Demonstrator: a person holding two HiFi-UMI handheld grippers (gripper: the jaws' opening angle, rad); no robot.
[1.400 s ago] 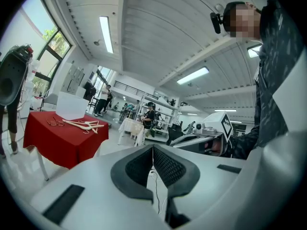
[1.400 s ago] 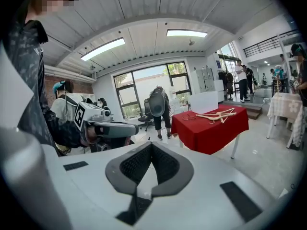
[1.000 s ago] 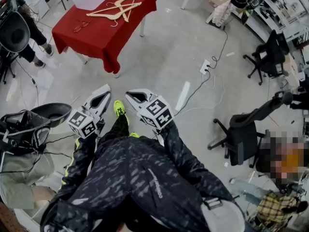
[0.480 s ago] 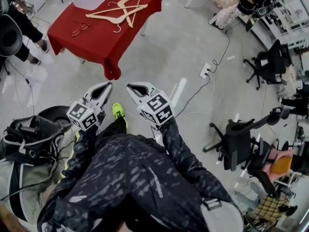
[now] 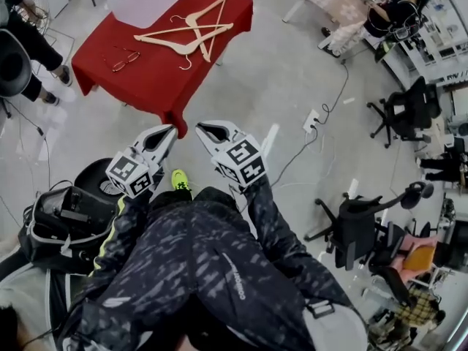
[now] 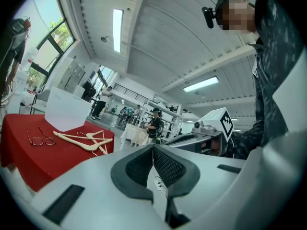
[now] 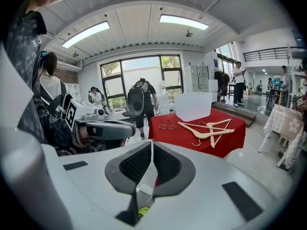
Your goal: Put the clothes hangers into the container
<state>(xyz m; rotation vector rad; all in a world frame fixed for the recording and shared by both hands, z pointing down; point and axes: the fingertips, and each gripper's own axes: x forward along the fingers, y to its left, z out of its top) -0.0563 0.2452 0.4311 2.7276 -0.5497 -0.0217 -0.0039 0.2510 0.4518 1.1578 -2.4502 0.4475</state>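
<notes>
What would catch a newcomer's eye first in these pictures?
The red table at the head view's upper left stands out, with pale wooden hangers crossed on it and a clear container at its far end. Nearer, the left gripper and right gripper are held side by side over the grey floor, both shut and empty.

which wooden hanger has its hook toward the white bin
The pale wooden hanger with arms spreading rightward; the other hanger's hook faces the red table's near edge.
</notes>
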